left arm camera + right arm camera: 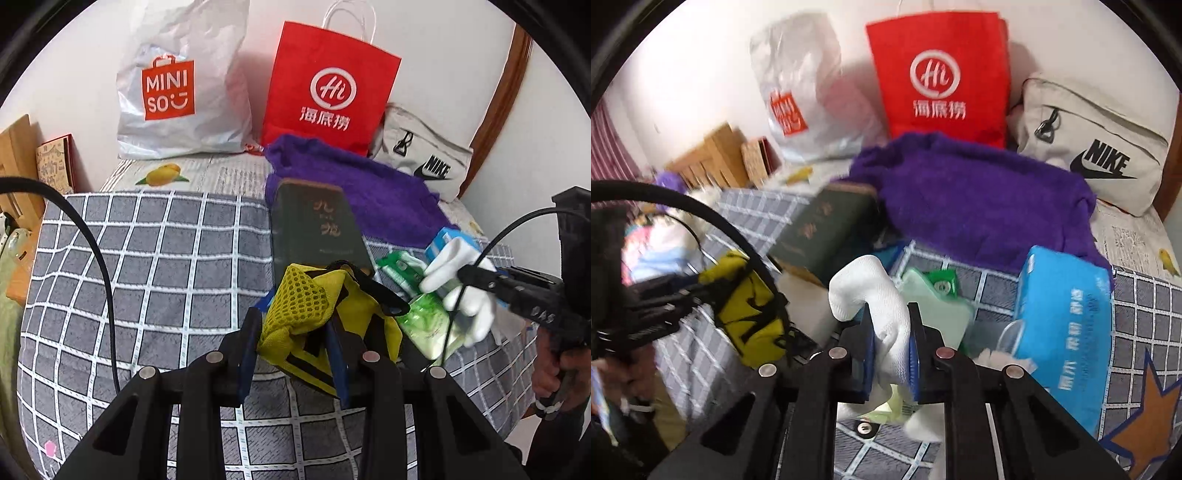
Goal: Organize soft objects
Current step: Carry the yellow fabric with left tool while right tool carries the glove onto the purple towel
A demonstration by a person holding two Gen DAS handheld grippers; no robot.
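The white sock (882, 314) is pinched between the blue pads of the right claw (891, 354), whose jaws are clenched on it; the sock's rounded end curls up and over to the left above the fingers, and its other end hangs below them. In the left wrist view the same sock (458, 280) shows at the right, clamped at the tip of the right claw (476, 277), above a pale green wipes packet (432, 325) on the bed.

The yellow mesh pouch (314, 314) with black straps is grasped by the left claw (295, 332), its jaws closed on the fabric so that the pouch bunches up between the blue pads. From the right wrist view this pouch (750, 306) appears at the left, held by the left claw (701, 295) over the grey checked blanket (147, 258).

Behind the two claws, a dark green book (317, 229) lies on the blanket, partly resting against a purple towel (979, 199). A blue tissue pack (1067, 332) lies to the right of the sock, just beside a green-capped wipes pack (938, 302). Against the wall stand a white MINISO bag (181, 88), a red paper bag (328, 88) and a grey Nike bag (1097, 147). A person's hand (554, 362) grips the handle of the right claw at the edge of the left view.
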